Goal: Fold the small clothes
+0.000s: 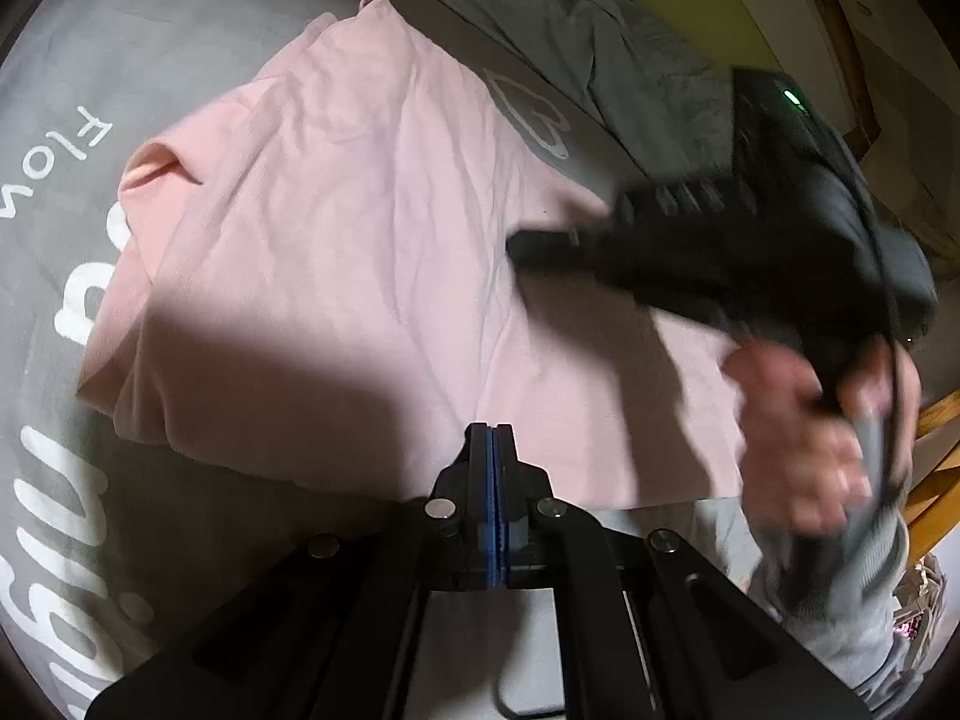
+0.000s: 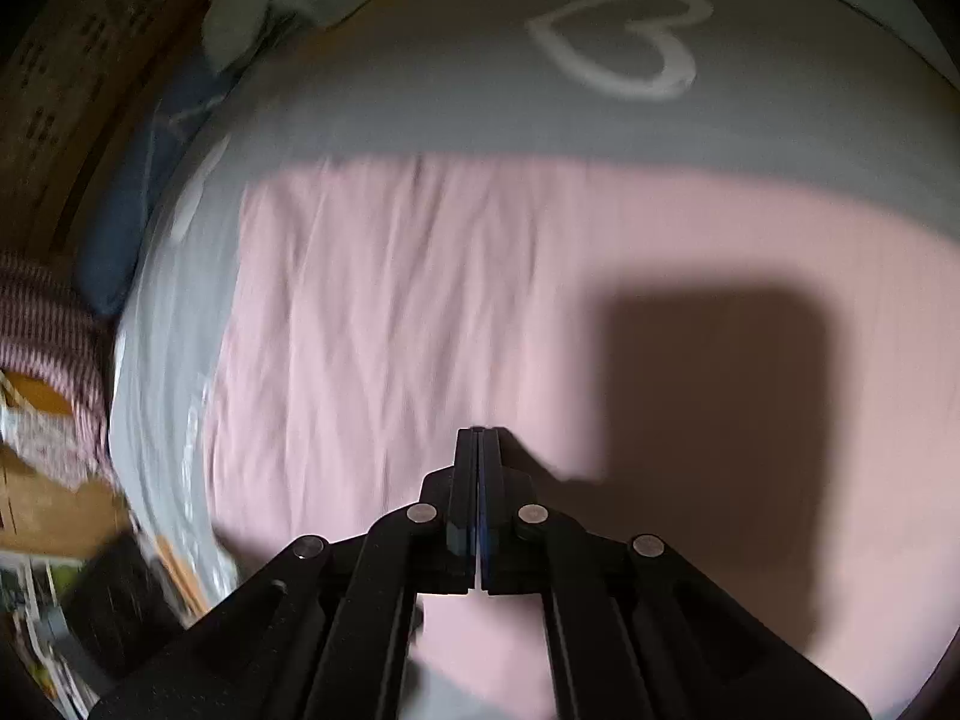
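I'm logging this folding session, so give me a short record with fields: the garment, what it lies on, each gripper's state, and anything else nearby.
garment: pink top, spread out with wrinkles, one sleeve opening visible at the left in the left wrist view
surface: grey bedcover printed with a white heart and white lettering
left gripper: shut, nothing between its fingers, over the top's near edge
right gripper: shut, empty, above the top; held by a hand, blurred
nearby: rumpled grey-green blanket beyond the top
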